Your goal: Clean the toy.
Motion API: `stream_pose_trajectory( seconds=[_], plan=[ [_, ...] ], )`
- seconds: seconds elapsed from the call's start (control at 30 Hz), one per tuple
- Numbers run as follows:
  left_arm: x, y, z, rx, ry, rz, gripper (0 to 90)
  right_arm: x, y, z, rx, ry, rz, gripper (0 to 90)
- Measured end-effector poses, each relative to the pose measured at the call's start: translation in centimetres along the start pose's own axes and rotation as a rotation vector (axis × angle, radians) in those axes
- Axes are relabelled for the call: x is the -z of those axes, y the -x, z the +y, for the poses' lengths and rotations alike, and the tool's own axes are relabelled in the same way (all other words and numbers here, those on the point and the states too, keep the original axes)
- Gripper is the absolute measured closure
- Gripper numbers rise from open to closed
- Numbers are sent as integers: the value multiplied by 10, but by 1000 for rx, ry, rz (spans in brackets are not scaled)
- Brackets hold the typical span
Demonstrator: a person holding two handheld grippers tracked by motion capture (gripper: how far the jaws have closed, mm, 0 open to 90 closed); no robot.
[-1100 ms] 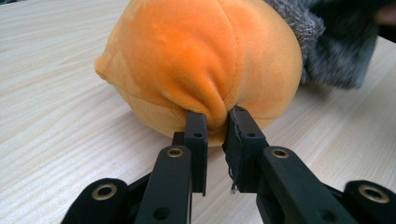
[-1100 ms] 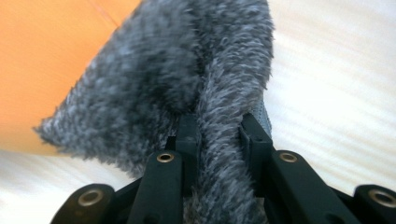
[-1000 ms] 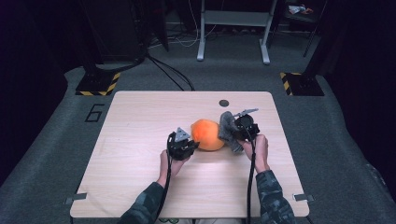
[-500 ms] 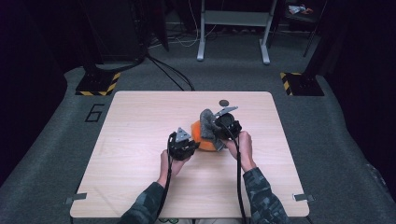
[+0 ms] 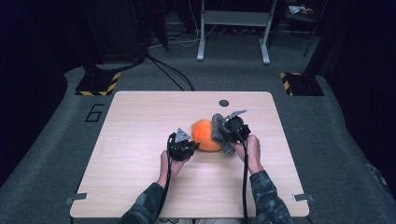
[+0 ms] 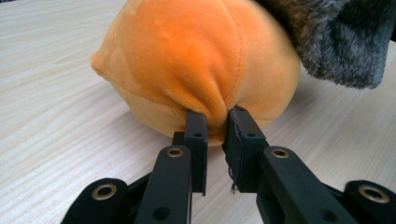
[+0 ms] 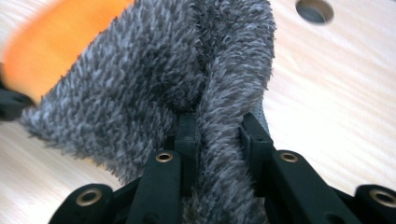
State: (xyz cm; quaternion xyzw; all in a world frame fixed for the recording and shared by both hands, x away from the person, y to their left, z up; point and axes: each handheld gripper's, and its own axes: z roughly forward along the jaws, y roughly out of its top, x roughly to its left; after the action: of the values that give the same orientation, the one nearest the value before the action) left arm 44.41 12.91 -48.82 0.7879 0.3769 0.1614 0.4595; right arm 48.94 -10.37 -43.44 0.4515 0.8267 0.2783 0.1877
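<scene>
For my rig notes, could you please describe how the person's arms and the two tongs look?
Both tongs, left and right, are black with two flat black jaws on brass-riveted links. A grey three-cornered plate tops each, and a black cable trails from each. The sleeves are dark camouflage.

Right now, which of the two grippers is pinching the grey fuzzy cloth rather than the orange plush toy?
The right gripper: its jaws clamp a fold of grey cloth. The left gripper pinches the orange toy instead.
</scene>
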Motion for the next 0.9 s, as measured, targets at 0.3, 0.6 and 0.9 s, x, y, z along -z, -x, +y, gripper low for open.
stream_pose_trajectory(
  seconds=[0.3, 0.6, 0.9],
  plan=[
    [0, -1, -1, 1, -1, 4, 791, -19, 17, -19, -36, -81, -26, 728],
    [0, -3, -2, 6, -6, 7, 790, -47, 23, -36, -74, -152, -11, 727],
    [1, -4, -2, 11, -1, 15, 786, -16, 30, -26, -63, -99, -55, 728]
  ],
)
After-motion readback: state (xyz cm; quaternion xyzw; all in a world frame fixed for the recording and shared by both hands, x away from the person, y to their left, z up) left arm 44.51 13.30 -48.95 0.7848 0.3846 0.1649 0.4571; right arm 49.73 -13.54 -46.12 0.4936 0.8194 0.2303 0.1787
